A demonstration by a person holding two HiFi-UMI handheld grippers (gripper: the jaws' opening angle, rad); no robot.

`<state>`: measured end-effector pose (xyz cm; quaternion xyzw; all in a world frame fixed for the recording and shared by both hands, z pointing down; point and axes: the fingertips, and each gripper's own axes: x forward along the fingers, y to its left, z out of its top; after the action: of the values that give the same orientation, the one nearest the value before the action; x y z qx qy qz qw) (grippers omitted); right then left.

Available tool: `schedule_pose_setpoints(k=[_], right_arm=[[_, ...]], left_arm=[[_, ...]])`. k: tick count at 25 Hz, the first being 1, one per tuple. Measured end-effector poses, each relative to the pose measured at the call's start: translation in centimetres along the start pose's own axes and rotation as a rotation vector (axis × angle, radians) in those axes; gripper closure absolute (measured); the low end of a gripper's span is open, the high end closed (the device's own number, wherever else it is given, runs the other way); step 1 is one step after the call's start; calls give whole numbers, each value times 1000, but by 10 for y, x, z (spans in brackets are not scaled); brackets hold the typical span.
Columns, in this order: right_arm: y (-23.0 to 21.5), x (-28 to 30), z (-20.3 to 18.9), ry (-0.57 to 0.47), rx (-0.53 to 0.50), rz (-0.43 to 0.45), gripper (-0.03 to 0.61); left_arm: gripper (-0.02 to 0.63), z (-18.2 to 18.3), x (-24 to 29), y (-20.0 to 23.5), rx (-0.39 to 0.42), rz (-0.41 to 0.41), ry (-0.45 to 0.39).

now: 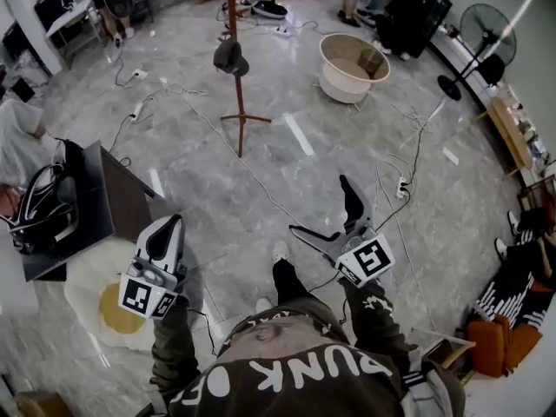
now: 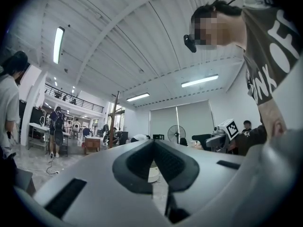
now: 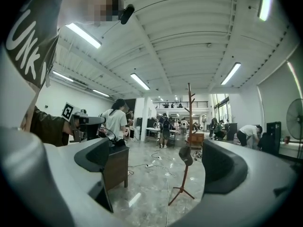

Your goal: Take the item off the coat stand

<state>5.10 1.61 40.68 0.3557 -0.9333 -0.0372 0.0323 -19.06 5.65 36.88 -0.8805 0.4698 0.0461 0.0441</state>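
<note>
Right tool point(image 3: 156, 167) has its jaws spread wide with nothing between them; the coat stand point(image 3: 190, 126) only shows through the gap, far across the floor point(image 1: 261, 189). Left tool point(image 2: 154, 162) is the opposite, its pads pressed together on nothing, and it hangs low at the person's side. From the head view both tools sit close to the body, the right tool point(image 1: 326, 215) aimed roughly toward the stand, the left tool point(image 1: 165, 237) off to its side.

And there's the target: a dark cap point(image 1: 230, 57) hanging on the wooden coat stand point(image 1: 236, 94), partway up the pole, well apart from either tool. In the right gripper view the cap point(image 3: 185, 155) droops on the left of the pole, its long axis close to vertical. Which end is the brim is too small to call from here.

Handling looks easy: light, soft cloth, nothing fragile, and it should crumple under the pads rather than slip. The brim would likely be the stiffer part and the surest place to pinch; failing that, a fold of the crown. I'd expect it to need lifting up and away so it clears its peg, without tugging the slender stand over.
</note>
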Motion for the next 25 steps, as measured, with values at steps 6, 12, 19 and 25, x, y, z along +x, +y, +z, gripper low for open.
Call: schedule_pose_setpoints(k=[6,12,19,25], right_arm=[[-62,47,-3,-18,21,30,-17],[-124,85,-7,-33,39,47,-17],[-183,118,-13,-38,58,77,-17],[-224,135,-16,-47,81,84,-17]], left_arm=[[609,2,69,26,15,12,11],[609,4,137,48,43,5,24],[609,-3,196,67,47,36,54],[609,-5,236,70,52,38,83]])
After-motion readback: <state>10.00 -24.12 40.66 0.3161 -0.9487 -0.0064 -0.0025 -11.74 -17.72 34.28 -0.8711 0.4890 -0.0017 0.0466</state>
